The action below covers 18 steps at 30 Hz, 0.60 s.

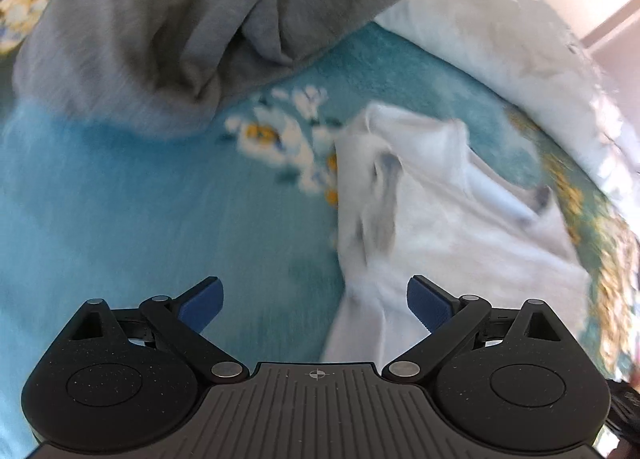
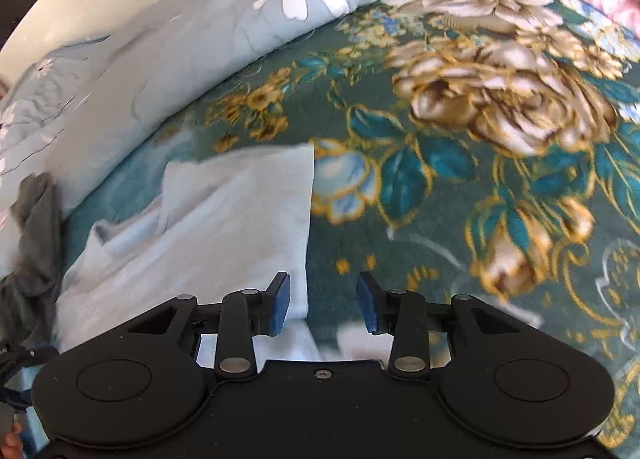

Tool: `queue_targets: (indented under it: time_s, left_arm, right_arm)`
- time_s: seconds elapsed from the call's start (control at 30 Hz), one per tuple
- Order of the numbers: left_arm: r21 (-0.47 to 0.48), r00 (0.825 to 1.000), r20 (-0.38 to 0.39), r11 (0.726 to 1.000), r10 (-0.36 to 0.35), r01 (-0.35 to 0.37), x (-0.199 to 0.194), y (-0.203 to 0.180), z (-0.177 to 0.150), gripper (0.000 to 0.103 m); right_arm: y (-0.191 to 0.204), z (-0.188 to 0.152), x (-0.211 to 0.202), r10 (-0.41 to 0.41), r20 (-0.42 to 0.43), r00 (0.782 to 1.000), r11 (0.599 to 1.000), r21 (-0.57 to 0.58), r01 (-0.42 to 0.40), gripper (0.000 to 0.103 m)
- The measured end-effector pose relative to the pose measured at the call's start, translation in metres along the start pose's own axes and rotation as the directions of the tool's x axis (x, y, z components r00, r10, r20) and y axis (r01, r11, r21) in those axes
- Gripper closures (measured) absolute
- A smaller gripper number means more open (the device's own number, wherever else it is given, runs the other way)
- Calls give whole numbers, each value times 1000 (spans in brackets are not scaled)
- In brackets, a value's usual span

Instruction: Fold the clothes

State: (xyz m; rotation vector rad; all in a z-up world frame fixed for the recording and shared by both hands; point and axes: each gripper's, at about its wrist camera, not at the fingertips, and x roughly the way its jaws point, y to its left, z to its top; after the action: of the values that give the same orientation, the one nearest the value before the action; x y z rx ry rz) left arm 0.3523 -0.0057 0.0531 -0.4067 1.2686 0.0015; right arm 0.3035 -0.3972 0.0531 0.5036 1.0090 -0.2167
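While it lies crumpled on the teal floral plush blanket [image 2: 460,187], the pale blue-white cotton garment [image 2: 224,219] shows one straight, crisp edge along its right side and soft, rumpled folds toward its left. In the left wrist view the same garment [image 1: 432,219] sits right of centre, blurred, with greyish creases. A heap of grey knit clothing [image 1: 168,31] is bunched at the far left, and a light quilt printed with white daisies [image 2: 224,15] runs along the far edge. The blanket's pile looks fuzzy, with gold roses and teal leaves. The left gripper [image 1: 314,299] stands wide open, holding nothing, above the garment's near left edge. The right gripper [image 2: 323,301] is partly open and empty, its left pad over the garment's right edge.
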Motion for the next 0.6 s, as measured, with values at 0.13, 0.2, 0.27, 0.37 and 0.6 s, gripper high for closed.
queue_targets:
  time_s: [0.13, 0.2, 0.27, 0.37, 0.6]
  left_arm:
    - [100, 997, -78, 995, -19, 27, -13, 6, -51, 4]
    - [163, 992, -128, 986, -17, 37, -17, 9, -79, 4]
    - [205, 985, -175, 977, -11, 48, -20, 16, -105, 4]
    - [223, 972, -233, 973, -2, 55, -23, 29, -138, 4]
    - [248, 960, -278, 968, 35, 36, -24, 43, -180, 5]
  right_arm:
    - [-21, -39, -21, 0, -115, 993, 999, -33, -4, 65]
    - [-33, -61, -32, -7, -175, 985, 999, -38, 0, 64]
    - [-46, -84, -43, -15, -229, 973, 1000, -26, 9, 64]
    - [-63, -114, -62, -8, -269, 963, 1000, 12, 11, 64]
    - [-80, -153, -80, -34, -345, 938, 999, 11, 41, 62]
